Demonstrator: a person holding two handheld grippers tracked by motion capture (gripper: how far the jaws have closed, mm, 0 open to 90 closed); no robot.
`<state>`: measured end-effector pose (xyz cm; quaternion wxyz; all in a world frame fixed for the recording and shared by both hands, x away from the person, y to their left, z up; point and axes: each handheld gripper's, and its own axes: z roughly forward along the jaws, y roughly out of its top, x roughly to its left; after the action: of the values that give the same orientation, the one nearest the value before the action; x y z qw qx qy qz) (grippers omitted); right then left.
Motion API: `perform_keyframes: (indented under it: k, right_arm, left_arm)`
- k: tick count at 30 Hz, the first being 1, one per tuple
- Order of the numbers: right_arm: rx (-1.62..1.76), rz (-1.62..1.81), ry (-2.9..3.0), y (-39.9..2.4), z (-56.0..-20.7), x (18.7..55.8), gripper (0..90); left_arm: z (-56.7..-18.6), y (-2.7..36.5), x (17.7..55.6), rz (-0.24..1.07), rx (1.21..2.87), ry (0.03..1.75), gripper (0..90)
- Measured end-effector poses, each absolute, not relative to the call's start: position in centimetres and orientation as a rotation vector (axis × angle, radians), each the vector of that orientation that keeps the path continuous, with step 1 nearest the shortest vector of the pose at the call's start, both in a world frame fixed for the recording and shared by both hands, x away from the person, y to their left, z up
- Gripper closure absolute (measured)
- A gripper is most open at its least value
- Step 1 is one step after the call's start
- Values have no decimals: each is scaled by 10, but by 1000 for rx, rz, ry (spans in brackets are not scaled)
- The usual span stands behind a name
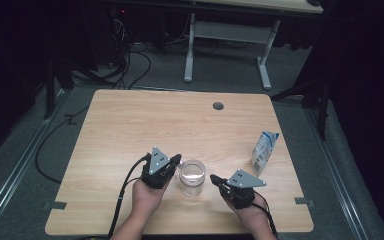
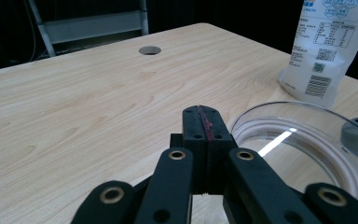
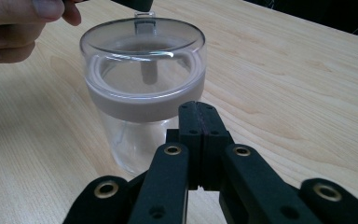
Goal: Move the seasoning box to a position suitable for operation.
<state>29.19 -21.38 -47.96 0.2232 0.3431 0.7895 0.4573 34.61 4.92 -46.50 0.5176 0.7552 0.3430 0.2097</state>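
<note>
High view: a clear jar (image 1: pixel 192 178) is being kept upright near the desk's front edge, roughly at its middle, with the left gripper (image 1: pixel 176 160) just beside its rim on one side and the right gripper (image 1: pixel 214 178) just beside it on the other. Both are being held by hands entering from the front edge; this flanking position is judged to be preparation for handling the jar from two sides. A white pouch (image 1: pixel 265 152) is being left standing near the right edge, well apart from the work.

Left gripper view: the jaws are being held fully together with nothing between them, the tips (image 2: pixel 201 122) resting beside the jar's transparent lid (image 2: pixel 303 140). The pouch (image 2: pixel 324 46) is being seen beyond, upright.

Right gripper view: the jaws are likewise being pressed together, empty, with the tips (image 3: pixel 197 116) just short of the jar's grey collar (image 3: pixel 144 105). The lid (image 3: pixel 142 39) is being kept seated on top, so the jar is judged to be closed.
</note>
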Motion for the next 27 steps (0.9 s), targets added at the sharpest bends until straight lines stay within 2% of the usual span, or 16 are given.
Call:
perform_keyframes:
  k: [27]
  right_arm:
    - [874,1303,2173,-204,-474,285,896]
  left_arm:
    - [-467,50,348,502,1814,835,900]
